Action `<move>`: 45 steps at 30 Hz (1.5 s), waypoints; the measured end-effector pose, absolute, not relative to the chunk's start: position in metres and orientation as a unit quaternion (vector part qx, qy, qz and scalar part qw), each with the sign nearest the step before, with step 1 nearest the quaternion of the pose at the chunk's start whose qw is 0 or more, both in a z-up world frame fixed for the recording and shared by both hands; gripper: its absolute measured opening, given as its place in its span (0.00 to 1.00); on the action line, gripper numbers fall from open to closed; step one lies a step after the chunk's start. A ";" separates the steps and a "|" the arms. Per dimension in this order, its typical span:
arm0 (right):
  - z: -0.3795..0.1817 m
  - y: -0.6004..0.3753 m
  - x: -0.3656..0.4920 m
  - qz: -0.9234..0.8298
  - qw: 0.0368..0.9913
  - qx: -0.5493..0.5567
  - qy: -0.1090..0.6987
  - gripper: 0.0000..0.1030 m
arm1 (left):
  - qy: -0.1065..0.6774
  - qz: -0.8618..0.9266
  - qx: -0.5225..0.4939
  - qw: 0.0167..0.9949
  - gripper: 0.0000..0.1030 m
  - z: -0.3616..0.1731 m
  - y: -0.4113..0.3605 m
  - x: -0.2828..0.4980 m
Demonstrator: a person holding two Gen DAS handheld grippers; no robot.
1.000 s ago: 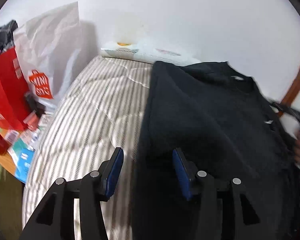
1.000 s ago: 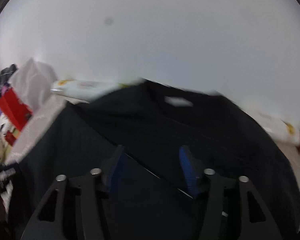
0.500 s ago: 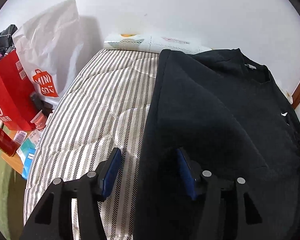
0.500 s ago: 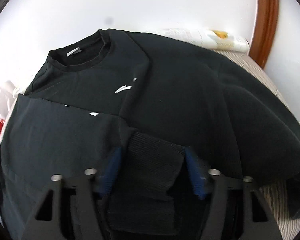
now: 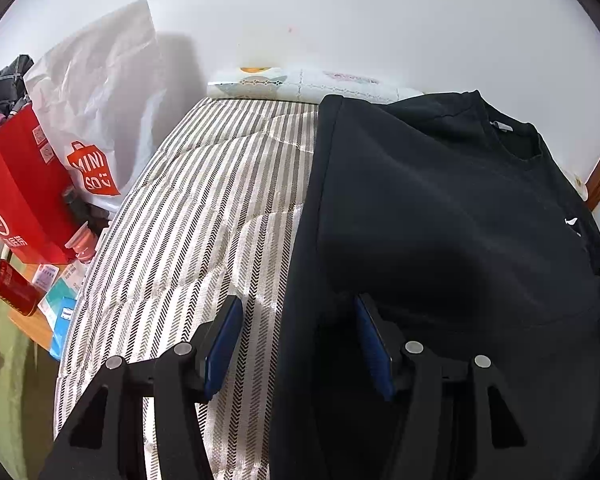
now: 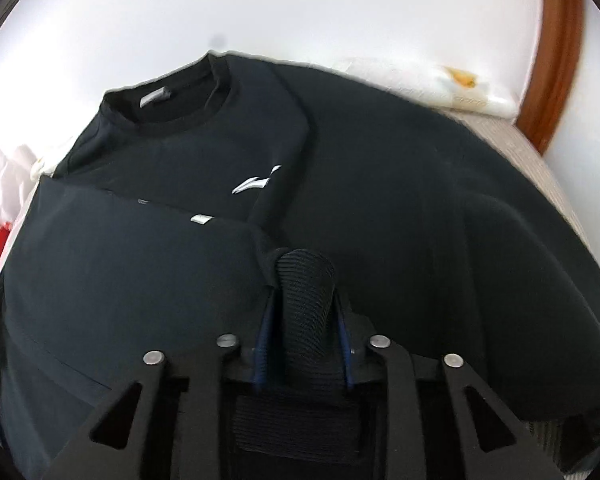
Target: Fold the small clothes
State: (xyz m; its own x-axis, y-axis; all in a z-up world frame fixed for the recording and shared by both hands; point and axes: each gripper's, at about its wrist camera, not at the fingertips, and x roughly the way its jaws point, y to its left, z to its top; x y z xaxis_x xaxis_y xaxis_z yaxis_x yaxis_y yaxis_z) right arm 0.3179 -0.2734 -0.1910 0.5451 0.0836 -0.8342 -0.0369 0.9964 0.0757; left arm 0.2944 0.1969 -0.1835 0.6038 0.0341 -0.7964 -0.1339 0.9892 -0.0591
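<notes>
Sweatshirt point(image 5: 440, 216) spread on bed point(image 5: 204, 216), toward its right half; pillow point(image 5: 300, 84) behind at the wall; bags point(image 5: 60, 140) and can point(image 5: 14, 288) left of bed; ribbed cuff point(image 6: 306, 300) between right gripper point(image 6: 304, 320) fingers.

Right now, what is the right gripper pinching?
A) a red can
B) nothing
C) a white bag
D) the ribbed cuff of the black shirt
D: in the right wrist view the right gripper has its blue pads closed on the ribbed cuff of the black shirt.

We see a matt black cloth sweatshirt point(image 6: 400, 208) with a ribbed knit cuff point(image 6: 306, 292), on a woven, striped quilted mattress point(image 5: 204, 216), beside a glossy red paper bag point(image 5: 16, 200).
</notes>
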 end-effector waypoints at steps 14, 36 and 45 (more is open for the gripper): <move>-0.126 -0.389 0.192 -0.131 0.907 0.022 0.400 0.79 | 0.460 0.021 -0.043 0.887 0.62 -0.176 0.169 0.230; -0.203 -0.480 0.135 -0.172 0.878 0.050 0.444 0.67 | 0.425 0.066 -0.057 0.901 0.65 -0.192 0.162 0.148; -0.204 -0.480 0.137 -0.188 0.877 0.043 0.441 0.60 | 0.428 0.070 -0.049 0.900 0.66 -0.193 0.159 0.150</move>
State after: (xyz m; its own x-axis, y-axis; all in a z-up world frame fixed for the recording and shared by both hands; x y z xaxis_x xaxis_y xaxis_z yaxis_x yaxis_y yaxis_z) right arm 0.1366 -0.4800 -0.2042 0.5413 -0.2910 -0.7889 0.3676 0.9257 -0.0893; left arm 0.1503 0.1589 -0.1935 0.6243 0.0844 -0.7766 -0.1689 0.9852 -0.0288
